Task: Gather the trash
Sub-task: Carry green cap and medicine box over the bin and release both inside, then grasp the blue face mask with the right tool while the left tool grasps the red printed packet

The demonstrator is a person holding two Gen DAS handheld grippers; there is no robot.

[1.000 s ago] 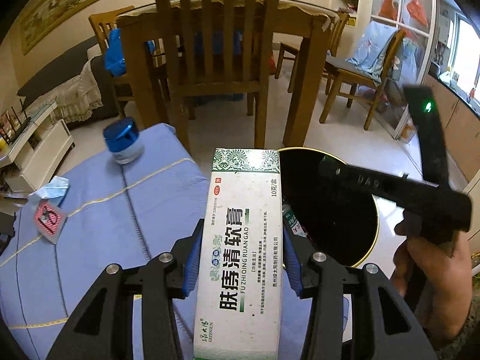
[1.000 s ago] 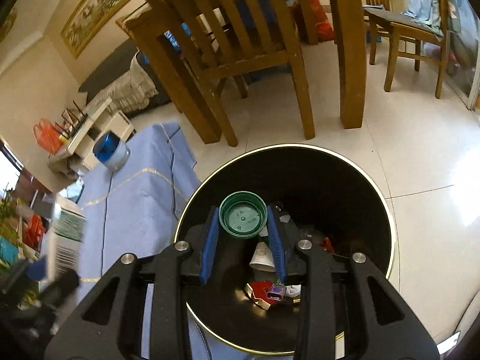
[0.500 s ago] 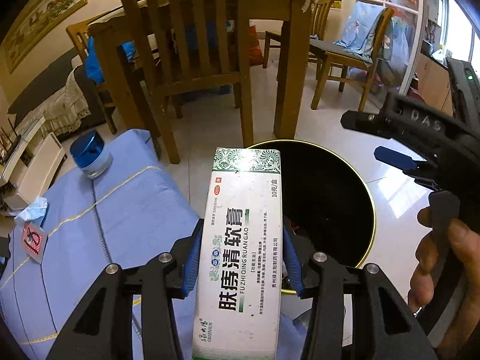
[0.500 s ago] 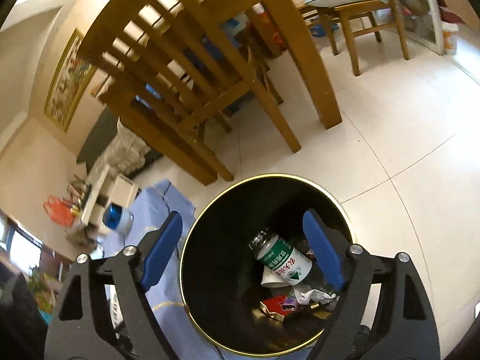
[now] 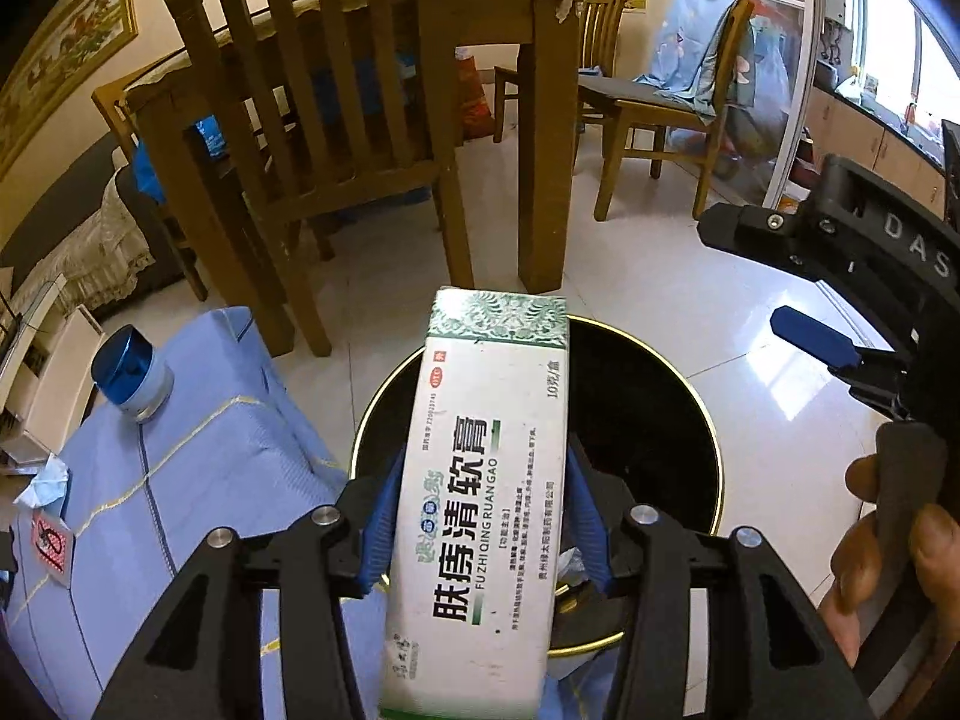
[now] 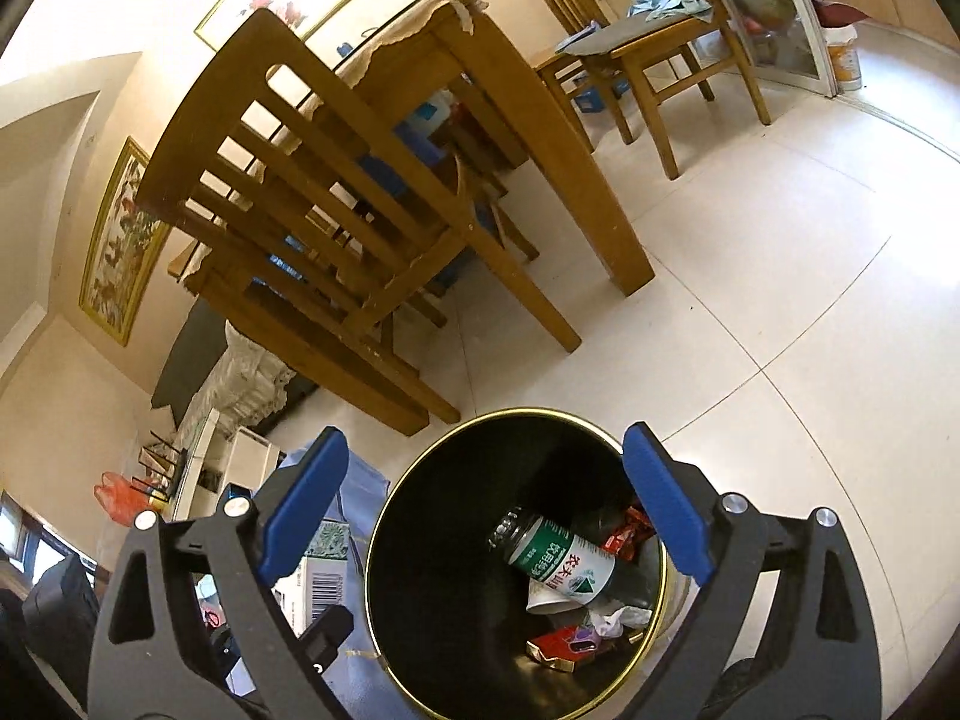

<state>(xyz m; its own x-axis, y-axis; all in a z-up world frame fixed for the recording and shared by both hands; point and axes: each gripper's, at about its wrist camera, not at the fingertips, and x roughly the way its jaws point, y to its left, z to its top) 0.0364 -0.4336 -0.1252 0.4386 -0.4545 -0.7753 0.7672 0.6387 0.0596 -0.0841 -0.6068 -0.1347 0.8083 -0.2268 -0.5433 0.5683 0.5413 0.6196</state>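
Observation:
My left gripper is shut on a white and green ointment box and holds it over the near rim of a round black trash bin with a gold edge. My right gripper is open and empty above the same bin. In the bin lie a green-labelled bottle, red wrappers and crumpled paper. The right gripper also shows at the right of the left wrist view, with a hand on its grip. The box's barcode end shows in the right wrist view.
A blue cloth-covered surface lies left of the bin, with a blue-lidded jar, a crumpled tissue and a small red-marked packet. A wooden chair and table stand beyond on white tile floor.
My right gripper opened and let go of the green-capped bottle, which now lies in the bin; it then rose and tilted up. My left gripper carried the box right, over the bin's rim.

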